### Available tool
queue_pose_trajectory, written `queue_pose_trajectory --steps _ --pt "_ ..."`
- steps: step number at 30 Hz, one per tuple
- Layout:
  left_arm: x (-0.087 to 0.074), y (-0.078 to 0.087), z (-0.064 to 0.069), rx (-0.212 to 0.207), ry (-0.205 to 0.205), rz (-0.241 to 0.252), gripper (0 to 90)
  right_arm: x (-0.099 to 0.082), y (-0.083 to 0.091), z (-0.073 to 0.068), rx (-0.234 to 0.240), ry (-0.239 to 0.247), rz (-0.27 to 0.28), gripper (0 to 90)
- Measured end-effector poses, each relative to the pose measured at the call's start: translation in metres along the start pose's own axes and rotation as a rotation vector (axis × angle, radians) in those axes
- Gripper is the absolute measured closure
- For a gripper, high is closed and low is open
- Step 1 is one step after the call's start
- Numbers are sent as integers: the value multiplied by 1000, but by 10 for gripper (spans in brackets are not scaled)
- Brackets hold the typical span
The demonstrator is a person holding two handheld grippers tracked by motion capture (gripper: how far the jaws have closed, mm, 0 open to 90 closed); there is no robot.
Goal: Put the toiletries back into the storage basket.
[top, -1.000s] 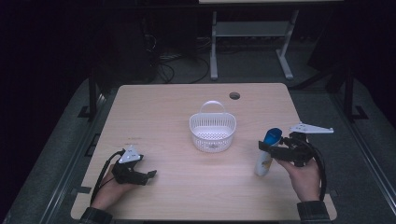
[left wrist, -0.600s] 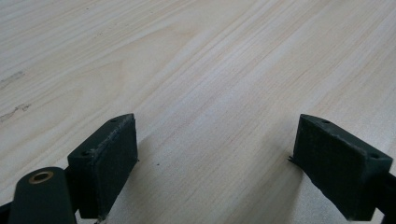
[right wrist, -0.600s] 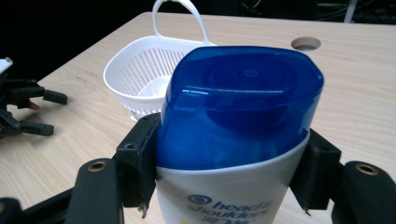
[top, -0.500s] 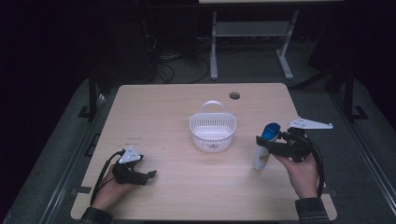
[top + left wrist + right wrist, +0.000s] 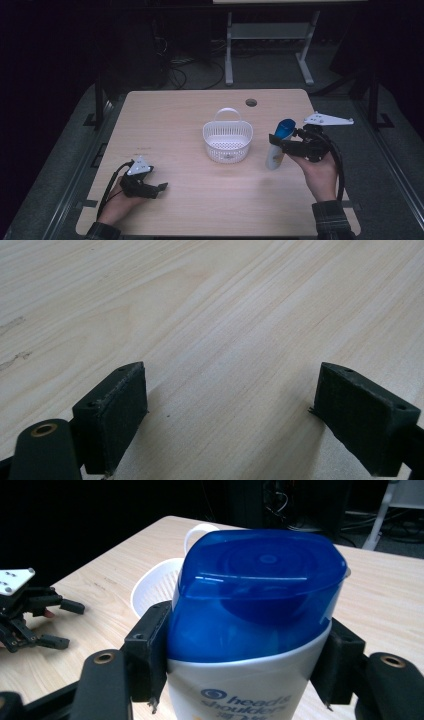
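High view: right gripper [image 5: 285,146] clamps a bottle [image 5: 278,145] near its blue cap [image 5: 260,590], tilted just right of the basket [image 5: 227,141], likely bound for it. Left gripper [image 5: 159,189] rests on the table [image 5: 190,115], jaws wide apart, empty, kept clear.

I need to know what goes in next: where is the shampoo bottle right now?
In the high view the shampoo bottle is at the table's right side, clamped in the right gripper, just right of the white basket.
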State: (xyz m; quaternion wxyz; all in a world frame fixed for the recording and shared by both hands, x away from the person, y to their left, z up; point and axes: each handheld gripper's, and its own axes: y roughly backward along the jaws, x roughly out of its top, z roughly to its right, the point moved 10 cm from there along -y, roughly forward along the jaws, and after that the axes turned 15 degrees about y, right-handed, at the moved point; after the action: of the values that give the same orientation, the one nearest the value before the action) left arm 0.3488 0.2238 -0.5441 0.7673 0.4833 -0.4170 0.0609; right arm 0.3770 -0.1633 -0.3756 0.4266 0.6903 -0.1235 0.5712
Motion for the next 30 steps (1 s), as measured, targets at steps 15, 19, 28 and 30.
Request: queue_pose_trajectory --steps 15,19,28,30 --pt "0 0 0 1 -2 2 131 28 -7 1 6 12 35 349" --pt "0 0 0 0 -3 0 131 36 -12 0 10 21 41 349" --pt "0 0 0 0 -4 0 131 55 -22 -4 18 48 40 349" --pt "0 0 0 -1 -5 0 131 60 -24 -5 20 58 45 349"
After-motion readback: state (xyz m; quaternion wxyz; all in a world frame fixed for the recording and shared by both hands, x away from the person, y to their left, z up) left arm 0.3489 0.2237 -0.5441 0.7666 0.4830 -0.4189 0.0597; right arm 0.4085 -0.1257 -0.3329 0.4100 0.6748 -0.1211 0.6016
